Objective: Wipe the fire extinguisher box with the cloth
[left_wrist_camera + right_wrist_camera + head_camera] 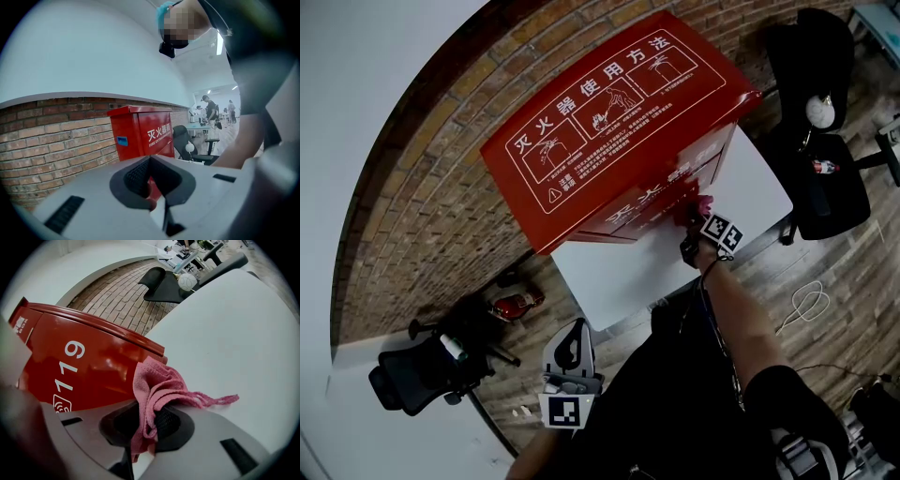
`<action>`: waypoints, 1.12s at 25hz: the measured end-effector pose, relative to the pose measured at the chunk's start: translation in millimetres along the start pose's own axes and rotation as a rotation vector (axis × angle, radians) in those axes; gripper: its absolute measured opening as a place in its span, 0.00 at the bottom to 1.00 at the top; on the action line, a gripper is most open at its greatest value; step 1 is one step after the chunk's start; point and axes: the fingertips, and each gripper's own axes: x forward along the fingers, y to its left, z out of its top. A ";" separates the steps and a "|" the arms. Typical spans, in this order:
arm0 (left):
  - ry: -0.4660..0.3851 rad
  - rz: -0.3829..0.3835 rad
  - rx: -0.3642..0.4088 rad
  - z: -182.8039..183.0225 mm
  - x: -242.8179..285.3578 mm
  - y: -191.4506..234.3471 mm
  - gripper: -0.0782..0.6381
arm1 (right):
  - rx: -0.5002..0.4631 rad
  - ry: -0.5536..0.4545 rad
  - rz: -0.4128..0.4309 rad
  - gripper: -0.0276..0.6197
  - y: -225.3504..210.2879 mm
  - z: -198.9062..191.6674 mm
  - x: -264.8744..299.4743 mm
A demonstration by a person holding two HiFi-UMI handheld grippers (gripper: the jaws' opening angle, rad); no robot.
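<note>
Jaws on your left gripper [572, 341] sit close together with nothing between them. You hold this gripper low, close to your body and well away from the table. In the left gripper view, it [151, 161] points toward the red box [140, 131] from the side.

Your right arm reaches out over the white table [675, 267]. Your right gripper [695, 218] is pinched tight on a pink cloth [701, 203]. In the right gripper view, the cloth [157, 380] sticks up from between the jaws of the gripper [152, 417] in a bunch, and a thin bit of it trails off to the right. The bunched part touches the front of the red box [84, 362], low down near the table [225, 343]. White numbers, 119, show on the box beside the cloth.

The red box [619, 122] stands on the table. Its big top has white pictures and white writing on it. The back of the box is next to a brick wall [422, 187].

A black chair [820, 178] stands past the table on your right. Another black chair [412, 375] is on the floor to your left, with a small red thing [516, 303] near it.
</note>
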 end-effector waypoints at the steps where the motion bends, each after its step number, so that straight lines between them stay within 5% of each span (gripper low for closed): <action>1: 0.002 -0.002 0.002 -0.6 -0.5 0.2 0.15 | 0.000 0.002 0.000 0.16 0.4 -1.9 -0.1; 28: -0.045 -0.045 -0.009 11.4 5.0 -4.4 0.15 | 0.062 -0.041 0.137 0.16 63.1 13.8 -36.0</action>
